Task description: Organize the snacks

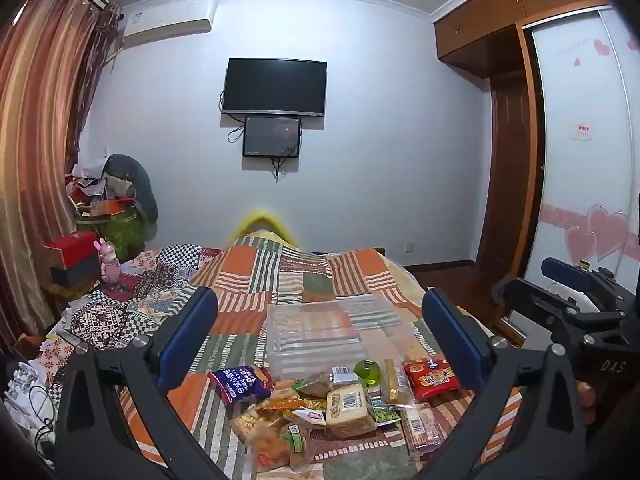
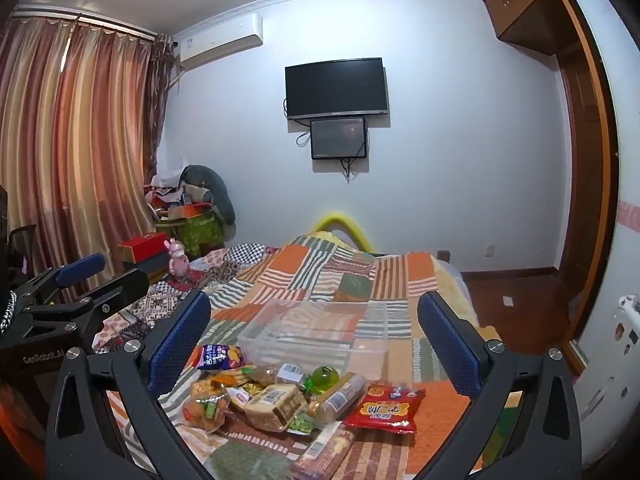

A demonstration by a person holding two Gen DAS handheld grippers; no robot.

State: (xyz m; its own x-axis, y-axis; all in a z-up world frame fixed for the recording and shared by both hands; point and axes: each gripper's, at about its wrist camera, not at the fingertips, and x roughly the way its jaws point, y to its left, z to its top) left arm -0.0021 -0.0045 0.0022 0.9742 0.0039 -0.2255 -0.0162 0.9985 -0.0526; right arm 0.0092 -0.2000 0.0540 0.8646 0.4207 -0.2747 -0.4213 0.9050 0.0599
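A pile of snack packets (image 1: 320,408) lies on the patchwork bedspread, also in the right wrist view (image 2: 276,396). It includes a blue packet (image 1: 242,382), a red packet (image 1: 432,378) (image 2: 386,408), a green jelly cup (image 1: 367,372) (image 2: 325,378) and a wrapped bread slice (image 1: 349,402). A clear plastic box (image 1: 316,336) (image 2: 316,330) stands just behind the pile. My left gripper (image 1: 320,320) is open and empty, above the pile. My right gripper (image 2: 314,320) is open and empty, beside it; it shows in the left wrist view (image 1: 576,280).
The bedspread (image 1: 256,280) covers the bed. Red boxes (image 1: 72,252), a pink toy (image 1: 107,262) and a clutter heap stand at the far left by the curtains. A wardrobe (image 1: 560,160) and wooden floor lie to the right. Two screens hang on the far wall.
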